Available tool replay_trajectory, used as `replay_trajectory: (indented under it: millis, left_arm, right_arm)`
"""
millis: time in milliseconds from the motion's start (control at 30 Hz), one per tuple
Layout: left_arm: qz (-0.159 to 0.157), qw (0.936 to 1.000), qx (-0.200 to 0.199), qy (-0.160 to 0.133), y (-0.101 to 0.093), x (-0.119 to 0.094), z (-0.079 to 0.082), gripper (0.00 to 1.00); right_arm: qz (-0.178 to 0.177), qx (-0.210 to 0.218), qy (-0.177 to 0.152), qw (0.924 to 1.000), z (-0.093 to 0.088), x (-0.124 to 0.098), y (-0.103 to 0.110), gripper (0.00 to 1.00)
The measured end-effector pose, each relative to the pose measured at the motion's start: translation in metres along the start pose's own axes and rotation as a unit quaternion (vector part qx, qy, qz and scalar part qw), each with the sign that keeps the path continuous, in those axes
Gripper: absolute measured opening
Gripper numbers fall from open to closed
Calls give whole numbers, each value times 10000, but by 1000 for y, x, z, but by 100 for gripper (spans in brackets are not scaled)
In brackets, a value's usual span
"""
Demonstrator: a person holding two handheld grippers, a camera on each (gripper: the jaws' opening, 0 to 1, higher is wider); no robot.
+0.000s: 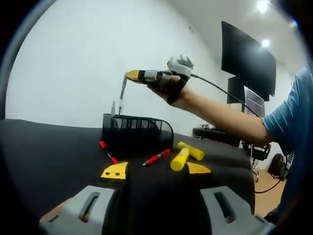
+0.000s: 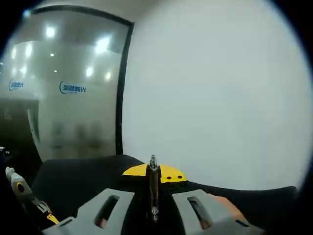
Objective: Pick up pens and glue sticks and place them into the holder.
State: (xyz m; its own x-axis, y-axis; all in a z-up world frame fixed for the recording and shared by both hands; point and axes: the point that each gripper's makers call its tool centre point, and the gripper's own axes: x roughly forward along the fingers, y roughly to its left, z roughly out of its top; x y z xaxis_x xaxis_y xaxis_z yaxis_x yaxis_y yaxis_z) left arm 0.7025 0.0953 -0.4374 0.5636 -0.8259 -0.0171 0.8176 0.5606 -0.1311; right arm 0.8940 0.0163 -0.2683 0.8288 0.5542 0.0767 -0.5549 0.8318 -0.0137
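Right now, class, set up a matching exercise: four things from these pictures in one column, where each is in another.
1 silver pen
2 glue sticks
3 red pens
4 holder

a on the black table, yellow
b clamped in the right gripper, hanging over the holder
c on the table before the holder
d black mesh, pens standing inside

Pairs: 1-b, 2-a, 3-c, 4-d

Both views are evenly bright; ceiling lights (image 1: 262, 6) flare at upper right of the left gripper view, and reflections glare on the glass wall (image 2: 73, 83) in the right gripper view. Fisheye bending curves the edges, and the pictures are soft throughout
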Motion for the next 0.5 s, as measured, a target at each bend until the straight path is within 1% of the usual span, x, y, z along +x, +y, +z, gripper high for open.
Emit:
replay_trajectory:
  millis: [200, 333, 500]
  left_arm:
    - [12, 10000, -8, -14, 2, -1, 1, 45]
    - [14, 10000, -1, -11, 2, -1, 1, 45]
    - [41, 10000, -39, -58, 3, -1, 2, 44]
  right_arm:
    - [60, 11, 86, 9999, -12, 3, 3, 4]
    - [130, 91, 127, 9998, -19, 0, 11, 4]
    - [119, 134, 215, 9996, -27, -3, 12, 4]
